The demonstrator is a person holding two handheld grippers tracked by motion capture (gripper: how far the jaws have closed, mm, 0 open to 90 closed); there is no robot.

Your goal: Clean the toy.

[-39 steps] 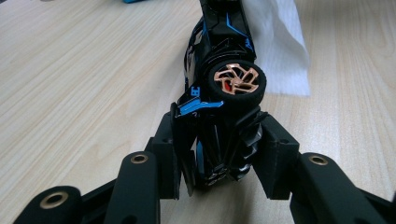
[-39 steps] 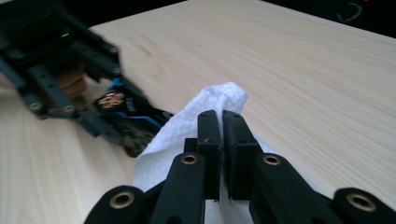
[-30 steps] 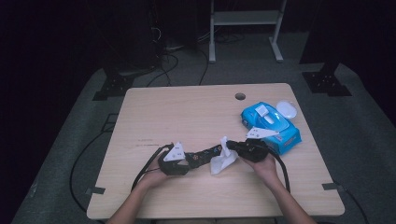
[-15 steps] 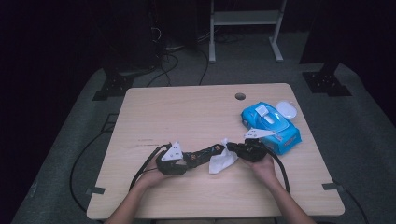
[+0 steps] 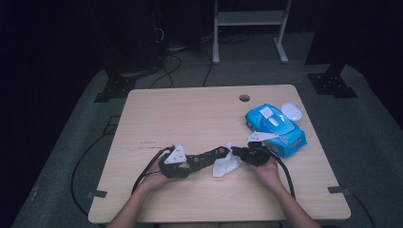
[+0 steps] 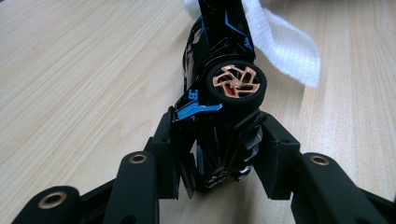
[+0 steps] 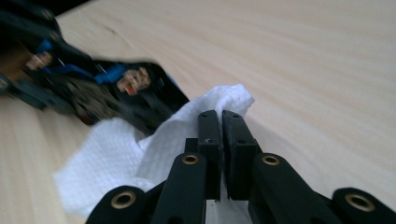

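High view: toy car (image 5: 205, 158) was kept clamped by left hand-held gripper (image 5: 190, 162) | wipe (image 5: 226, 164) was pinched by right hand-held gripper (image 5: 237, 154) for rubbing it clean, probably

Each black claw (image 5: 240, 154) has brass-ringed screw holes, a grey three-cornered plate and a trailing black cable.

No readable text anywhere, tbh. The blue wipes pack (image 5: 278, 128) has white patches on top, but any print is too small and blurry to make out. Toy car (image 6: 219, 88) shows blue trim and a copper wheel, no lettering. Faint dark marks on the surface (image 5: 148, 142), illegible. Grey plates on the grippers carry dots, no words.
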